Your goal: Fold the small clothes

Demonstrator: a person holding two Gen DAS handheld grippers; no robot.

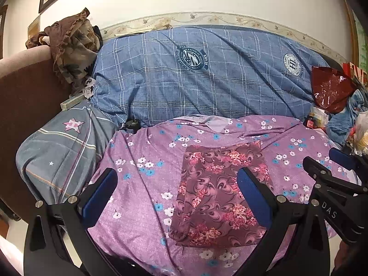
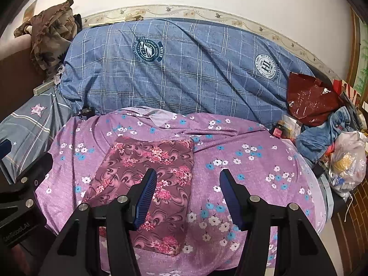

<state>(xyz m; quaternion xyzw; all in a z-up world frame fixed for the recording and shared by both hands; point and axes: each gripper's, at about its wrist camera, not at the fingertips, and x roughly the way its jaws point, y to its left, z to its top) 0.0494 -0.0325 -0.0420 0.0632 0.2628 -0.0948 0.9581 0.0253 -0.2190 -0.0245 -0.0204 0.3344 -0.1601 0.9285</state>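
A folded maroon garment with pink flowers (image 1: pixel 214 197) (image 2: pixel 138 161) lies flat as a long rectangle on the purple flowered sheet (image 1: pixel 138 151). My left gripper (image 1: pixel 177 172) hovers over it, open wide, with the right blue pad above the garment's right part and the left pad over bare sheet. My right gripper (image 2: pixel 188 172) is open too; its left finger hangs over the garment and its right finger over the sheet, with the garment's right edge below the gap. Neither gripper holds anything. The right gripper (image 1: pixel 319 157) also shows at the right edge of the left wrist view.
A blue checked quilt (image 1: pixel 207 80) lies bunched behind the sheet. A grey star pillow (image 1: pixel 62 156) sits at the left, brown cloth (image 1: pixel 71 46) hangs over the headboard. At the right are a red plastic bag (image 2: pixel 310 101), denim (image 2: pixel 322 135) and a white bag (image 2: pixel 347 161).
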